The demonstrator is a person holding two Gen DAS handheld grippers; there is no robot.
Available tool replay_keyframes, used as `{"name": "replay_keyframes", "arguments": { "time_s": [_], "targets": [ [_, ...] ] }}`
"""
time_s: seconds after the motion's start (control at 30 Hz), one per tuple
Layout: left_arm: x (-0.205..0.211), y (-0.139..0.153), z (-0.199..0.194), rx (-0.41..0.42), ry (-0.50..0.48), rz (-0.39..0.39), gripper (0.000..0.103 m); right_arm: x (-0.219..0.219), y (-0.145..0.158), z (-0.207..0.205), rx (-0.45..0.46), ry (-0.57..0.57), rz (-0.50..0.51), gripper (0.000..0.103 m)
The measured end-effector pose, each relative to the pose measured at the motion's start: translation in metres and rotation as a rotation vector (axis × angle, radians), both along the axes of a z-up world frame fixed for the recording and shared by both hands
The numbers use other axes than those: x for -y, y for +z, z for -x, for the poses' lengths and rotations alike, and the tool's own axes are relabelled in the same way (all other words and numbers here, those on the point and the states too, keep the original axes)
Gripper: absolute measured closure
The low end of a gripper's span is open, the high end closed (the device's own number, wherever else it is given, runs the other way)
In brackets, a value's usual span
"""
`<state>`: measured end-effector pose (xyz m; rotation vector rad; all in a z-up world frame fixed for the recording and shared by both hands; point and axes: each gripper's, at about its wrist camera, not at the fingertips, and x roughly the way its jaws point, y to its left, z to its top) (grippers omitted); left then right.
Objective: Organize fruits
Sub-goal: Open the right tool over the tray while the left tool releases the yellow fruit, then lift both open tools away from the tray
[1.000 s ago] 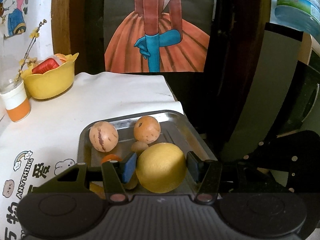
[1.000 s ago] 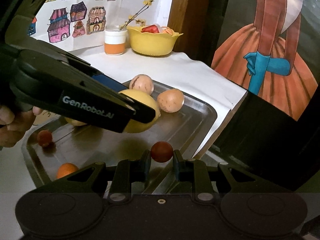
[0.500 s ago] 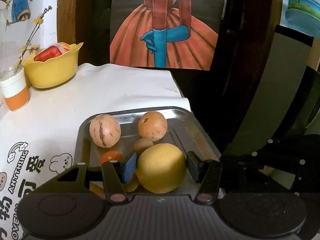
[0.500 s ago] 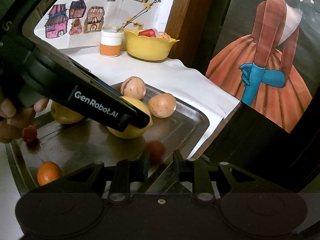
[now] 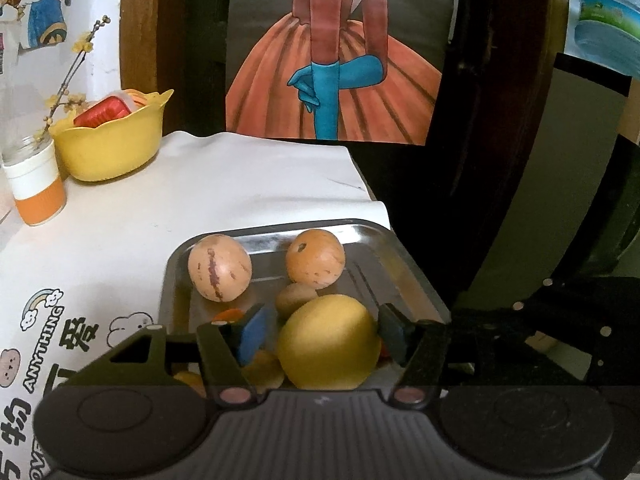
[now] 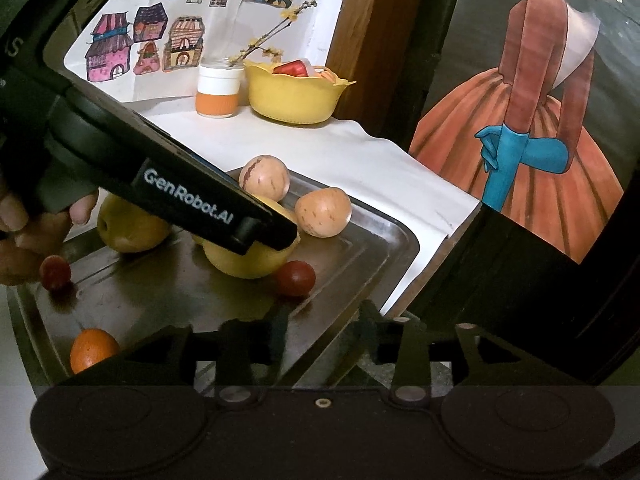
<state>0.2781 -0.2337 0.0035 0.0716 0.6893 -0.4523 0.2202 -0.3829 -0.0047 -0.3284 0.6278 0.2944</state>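
Note:
A metal tray [image 5: 372, 236] holds the fruit. My left gripper [image 5: 322, 330] is open around a large yellow fruit [image 5: 330, 342], with a gap at the left blue pad [image 5: 252, 332]. The fruit [image 6: 248, 258] rests on the tray [image 6: 400, 240] floor. Beyond it lie two tan speckled fruits [image 5: 219, 267] [image 5: 315, 258] and a small brown one [image 5: 296, 298]. My right gripper [image 6: 326, 312] is open and empty at the tray's near rim. A red cherry tomato [image 6: 294, 278] lies just ahead of it. A yellow apple [image 6: 132, 228], a second red fruit [image 6: 55, 272] and a small orange [image 6: 94, 348] sit further left.
A yellow bowl [image 5: 110, 140] and a white cup with an orange band [image 5: 36, 188] stand at the back of the white cloth. The table ends just right of the tray, with dark furniture beyond. A hand [image 6: 24, 232] holds the left gripper.
The left gripper lowered the yellow fruit onto the tray and its pads spread off it. The right gripper let the cherry tomato go onto the tray and its fingers stand wide apart.

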Motion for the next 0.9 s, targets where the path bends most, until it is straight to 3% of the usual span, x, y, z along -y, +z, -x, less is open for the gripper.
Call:
{"name": "replay_keyframes", "arguments": {
  "time_s": [0.1,0.17,0.57,0.9],
  "targets": [
    [-0.002,0.001,0.000,0.010,0.011,-0.004,0.031,0.001,-0.002,0.000,-0.008,-0.005,-0.009,0.049],
    [-0.004,0.003,0.000,0.022,0.018,0.000,0.021,0.002,-0.002,0.000,-0.009,-0.009,-0.016,0.043],
    [-0.024,0.014,0.011,0.123,0.090,0.030,0.001,-0.002,0.005,0.010,0.059,-0.036,-0.045,0.006],
    [-0.052,0.020,0.021,0.154,0.181,0.058,0.001,-0.010,0.022,0.021,0.126,-0.067,-0.091,0.001]
  ]
}}
